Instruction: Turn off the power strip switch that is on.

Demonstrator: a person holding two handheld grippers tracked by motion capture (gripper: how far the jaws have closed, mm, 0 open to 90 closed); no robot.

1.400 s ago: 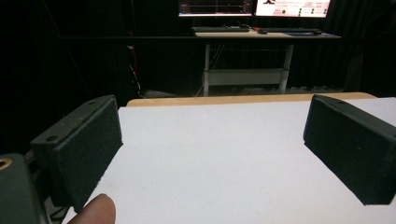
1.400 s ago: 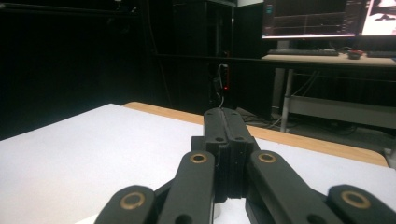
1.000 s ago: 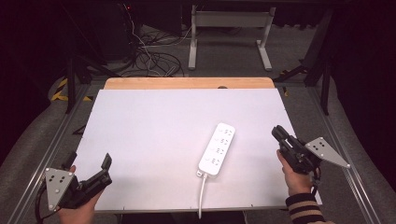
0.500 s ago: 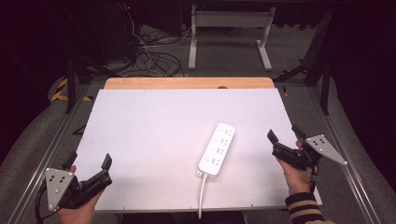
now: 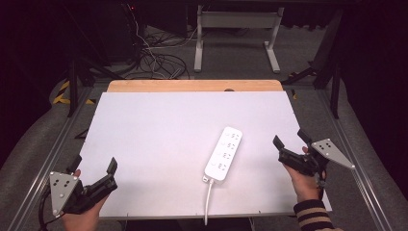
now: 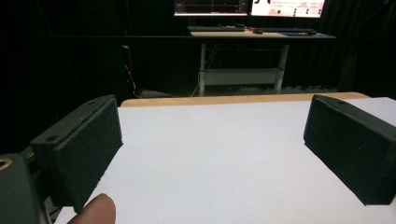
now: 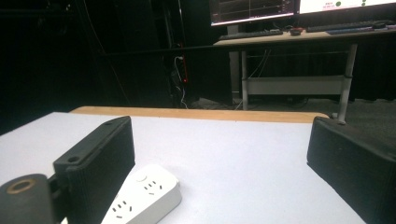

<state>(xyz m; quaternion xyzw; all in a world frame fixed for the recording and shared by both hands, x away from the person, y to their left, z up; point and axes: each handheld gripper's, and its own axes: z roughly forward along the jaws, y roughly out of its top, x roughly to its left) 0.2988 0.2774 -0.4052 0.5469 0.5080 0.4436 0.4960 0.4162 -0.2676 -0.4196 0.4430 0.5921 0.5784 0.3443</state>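
- At the right edge of the desk point(image 5: 144, 125) my right gripper point(image 5: 292, 146) hovers low, its jaws having just been opening and now standing wide with nothing between them.
- Near the front left corner my left gripper point(image 5: 95, 168) rests with jaws wide as well, bare white surface between them.
- The power strip point(image 5: 223, 153) lies flat toward the front right of the desk, just left of my right gripper, its cord point(image 5: 208, 202) running off the front edge.
- I judge this the approach step: nothing is grasped yet, and the strip is the nearest thing to reach.
- Next I would swing the right jaws over the strip's narrow width and close squarely.
- The strip is a smooth, white, round-cornered plastic bar, likely slippery; my pads point(image 7: 100, 158) are black and finely ribbed; the desk top is matte white with a wooden strip along its far edge.
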